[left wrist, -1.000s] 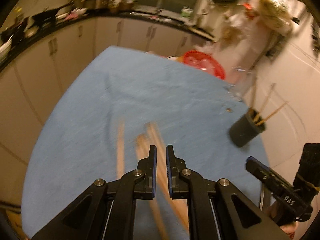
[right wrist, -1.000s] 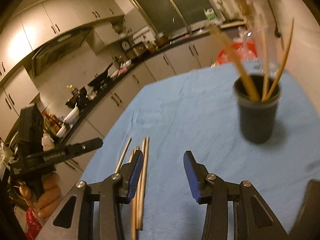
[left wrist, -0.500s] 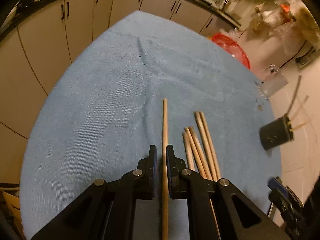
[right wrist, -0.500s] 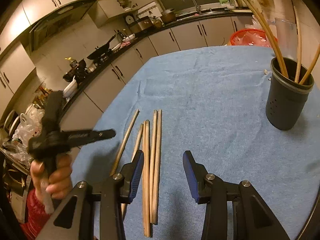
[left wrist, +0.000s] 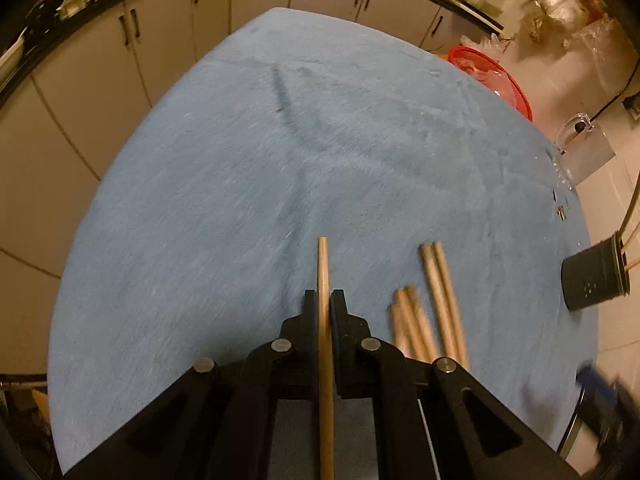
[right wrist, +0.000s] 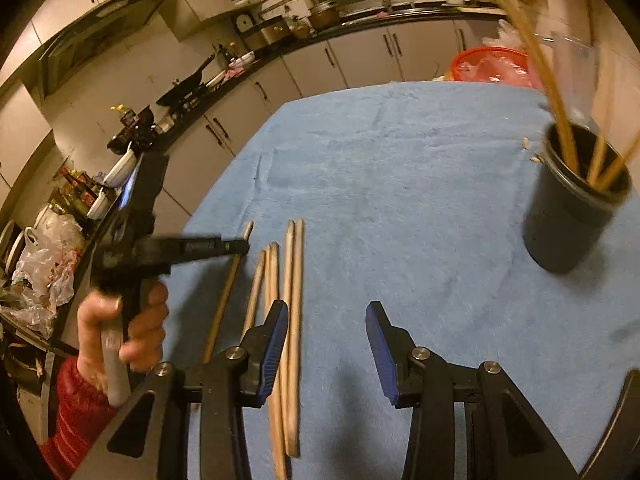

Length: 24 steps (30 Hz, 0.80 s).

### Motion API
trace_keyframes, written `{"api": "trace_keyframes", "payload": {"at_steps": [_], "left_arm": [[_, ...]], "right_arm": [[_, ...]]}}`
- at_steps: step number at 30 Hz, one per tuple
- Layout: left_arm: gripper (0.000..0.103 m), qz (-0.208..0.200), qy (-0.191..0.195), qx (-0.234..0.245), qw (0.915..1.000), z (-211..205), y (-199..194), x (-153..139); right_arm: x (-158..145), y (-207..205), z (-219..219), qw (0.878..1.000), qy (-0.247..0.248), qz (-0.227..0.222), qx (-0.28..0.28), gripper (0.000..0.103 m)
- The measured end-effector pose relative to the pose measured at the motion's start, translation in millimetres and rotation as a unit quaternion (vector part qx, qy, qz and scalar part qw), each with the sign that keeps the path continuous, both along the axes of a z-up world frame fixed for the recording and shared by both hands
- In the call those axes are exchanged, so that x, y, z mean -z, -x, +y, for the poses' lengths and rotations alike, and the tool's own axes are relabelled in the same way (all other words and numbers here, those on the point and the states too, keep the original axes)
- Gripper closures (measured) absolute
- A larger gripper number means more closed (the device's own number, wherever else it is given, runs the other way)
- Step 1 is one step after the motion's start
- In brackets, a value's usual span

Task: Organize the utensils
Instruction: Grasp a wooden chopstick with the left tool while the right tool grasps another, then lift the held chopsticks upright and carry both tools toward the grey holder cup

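Several wooden chopsticks [right wrist: 290, 280] lie side by side on the blue cloth [right wrist: 400, 184]. My left gripper [left wrist: 324, 300] is shut on a single wooden chopstick [left wrist: 323, 272] that lies apart to the left of the others [left wrist: 436, 296]; in the right wrist view the same gripper [right wrist: 240, 245] clamps that chopstick [right wrist: 224, 300]. A black utensil cup [right wrist: 572, 208] holding a few chopsticks stands at the right, also seen at the right edge of the left wrist view [left wrist: 596, 276]. My right gripper [right wrist: 327, 344] is open and empty, low over the near ends of the chopsticks.
A red basket [right wrist: 496, 64] and a clear jug [left wrist: 584, 148] sit past the table's far right corner. Kitchen cabinets and a cluttered counter [right wrist: 192, 92] run along the left and back. The cloth covers the whole tabletop.
My left gripper came down over the leftmost chopstick and closed on it. The right gripper drifted left and lower toward the other chopsticks, staying open.
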<state>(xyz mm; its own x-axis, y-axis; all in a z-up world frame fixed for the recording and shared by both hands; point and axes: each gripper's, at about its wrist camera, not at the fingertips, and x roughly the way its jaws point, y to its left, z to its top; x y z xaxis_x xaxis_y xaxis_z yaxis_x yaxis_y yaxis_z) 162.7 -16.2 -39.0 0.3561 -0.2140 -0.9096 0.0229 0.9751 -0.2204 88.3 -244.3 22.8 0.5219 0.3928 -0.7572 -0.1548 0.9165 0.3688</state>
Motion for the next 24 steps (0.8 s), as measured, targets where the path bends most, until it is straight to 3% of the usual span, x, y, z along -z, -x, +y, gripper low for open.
{"api": "trace_keyframes", "payload": {"at_steps": [6, 8, 12, 20, 24], "left_arm": [[0.097, -0.003, 0.016, 0.011, 0.9998, 17, 25, 1], [0.096, -0.001, 0.022, 0.013, 0.9997, 20, 25, 1], [0.095, 0.0, 0.034, 0.014, 0.9993, 30, 28, 1], [0.095, -0.01, 0.028, 0.018, 0.9994, 31, 31, 1], [0.095, -0.009, 0.025, 0.016, 0.9995, 25, 28, 0]], "right_arm": [[15, -64, 34, 0.998, 0.008, 0.058, -0.027, 0.07], [26, -85, 45, 0.997, 0.016, 0.075, -0.029, 0.078], [41, -109, 59, 0.995, 0.037, 0.094, -0.02, 0.078], [54, -121, 78, 0.992, 0.067, 0.106, -0.034, 0.079], [54, -123, 88, 0.989, 0.109, 0.098, -0.033, 0.088]]}}
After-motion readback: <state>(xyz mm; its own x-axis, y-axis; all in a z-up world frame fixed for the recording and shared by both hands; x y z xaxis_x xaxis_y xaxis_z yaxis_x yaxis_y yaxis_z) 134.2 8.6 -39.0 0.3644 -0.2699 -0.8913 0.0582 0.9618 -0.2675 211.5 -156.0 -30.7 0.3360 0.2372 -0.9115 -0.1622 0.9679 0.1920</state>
